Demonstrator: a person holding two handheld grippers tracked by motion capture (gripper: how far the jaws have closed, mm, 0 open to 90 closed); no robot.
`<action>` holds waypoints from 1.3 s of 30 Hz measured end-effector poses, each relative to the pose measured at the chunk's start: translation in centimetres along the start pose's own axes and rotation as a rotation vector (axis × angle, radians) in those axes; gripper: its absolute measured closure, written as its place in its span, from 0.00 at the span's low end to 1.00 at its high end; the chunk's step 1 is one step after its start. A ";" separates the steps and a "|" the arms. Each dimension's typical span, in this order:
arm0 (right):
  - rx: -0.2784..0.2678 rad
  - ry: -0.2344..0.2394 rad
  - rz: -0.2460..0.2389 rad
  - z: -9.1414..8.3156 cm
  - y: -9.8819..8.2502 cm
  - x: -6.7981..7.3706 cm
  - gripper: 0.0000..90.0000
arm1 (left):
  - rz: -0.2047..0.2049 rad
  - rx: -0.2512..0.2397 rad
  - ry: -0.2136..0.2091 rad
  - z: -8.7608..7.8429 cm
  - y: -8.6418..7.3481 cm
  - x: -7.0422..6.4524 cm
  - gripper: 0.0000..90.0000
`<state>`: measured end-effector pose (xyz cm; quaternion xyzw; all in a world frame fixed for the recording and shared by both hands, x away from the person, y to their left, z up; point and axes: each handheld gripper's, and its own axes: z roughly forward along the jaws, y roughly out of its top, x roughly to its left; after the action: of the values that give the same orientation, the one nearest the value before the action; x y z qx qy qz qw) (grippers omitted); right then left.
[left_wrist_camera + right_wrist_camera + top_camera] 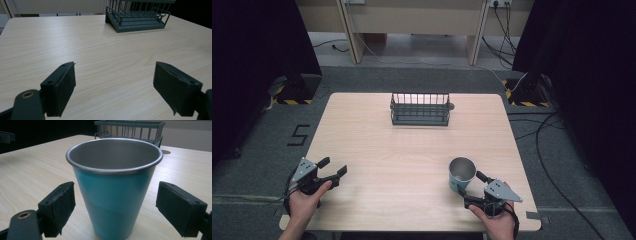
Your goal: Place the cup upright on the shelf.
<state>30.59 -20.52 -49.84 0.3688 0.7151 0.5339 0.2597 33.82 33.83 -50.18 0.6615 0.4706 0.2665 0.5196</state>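
Wire rack point(420, 108) sits at the far middle of the tabletop point(387, 145), nothing visible inside it; in the left gripper view the rack point(138, 17) slots look bare. Teal cup point(461, 173) with a metal rim stands upright at the near right of the tabletop, well apart from the rack. Cup point(113, 182) interior looks bare, nothing seen in it. Right gripper point(474, 187) is held by a hand just beside the cup; jaws spread wide, cup stands between them, gaps on both sides, not touching. Left gripper point(333, 167) at near left, held by the other hand, jaws spread, bare tabletop point(75, 45) between them, well apart from the cup.
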 end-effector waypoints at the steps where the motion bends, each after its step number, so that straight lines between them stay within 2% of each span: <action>1: 0.000 0.004 0.002 0.2 0.0 0.0 0.18 | 0.000 0.000 0.000 0.0 0.0 0.0 0.20; 14: 0.017 0.015 -0.012 2.1 0.4 0.1 0.17 | 0.002 0.003 -0.003 0.1 0.0 0.0 0.20; 23: 0.027 0.041 -0.024 4.0 0.8 0.0 0.17 | 0.003 0.004 -0.005 0.1 0.0 0.0 0.20; 39: 0.042 0.058 -0.033 6.0 0.8 0.0 0.17 | 0.004 0.005 -0.010 0.1 0.0 0.0 0.20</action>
<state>35.35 -16.95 -50.81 0.3470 0.7394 0.5247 0.2398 33.88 33.74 -50.23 0.6649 0.4673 0.2630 0.5199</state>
